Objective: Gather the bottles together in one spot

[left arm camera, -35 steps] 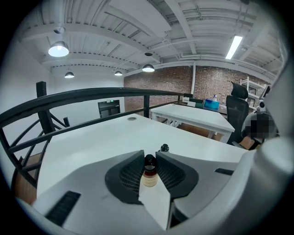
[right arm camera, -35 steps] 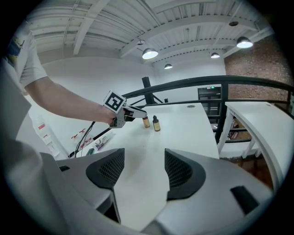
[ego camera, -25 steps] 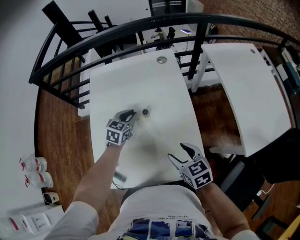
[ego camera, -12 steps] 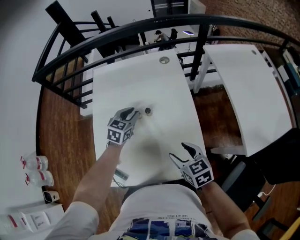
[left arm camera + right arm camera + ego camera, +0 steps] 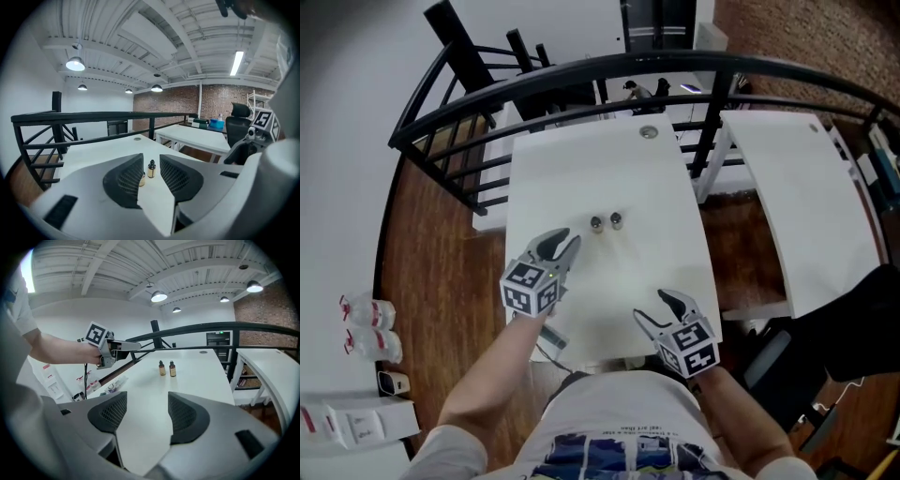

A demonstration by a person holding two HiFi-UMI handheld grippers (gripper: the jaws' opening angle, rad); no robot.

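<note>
While the left gripper (image 5: 560, 246) hangs above the white rectangular table (image 5: 581, 178), its two dark mesh-faced jaws stand a little apart and have just been opening, with nothing gripped between them. Just ahead of its tips, a touch to its right, two small amber glass bottles with black caps stand upright, side by side and close together without clearly touching. In the left gripper view the right-hand bottle (image 5: 151, 169) shows through the gap, beyond the jaws and free of both pads, while the left-hand bottle (image 5: 141, 179) is half hidden behind the left jaw.

Nearer the person, the right gripper (image 5: 659, 309) is held over the table's near edge, its jaws spread wide and empty, only bare tabletop between them. From this gripper the pair of bottles stands well ahead and slightly to its left, and the left gripper with its square-marked cube is up and further left.

Beyond the bottles, at the table's far end, sits a small round grey grommet (image 5: 649, 132), and past that runs a curved black metal railing (image 5: 581, 75). A second white table (image 5: 806, 187) stands off to the right gripper's right.
</note>
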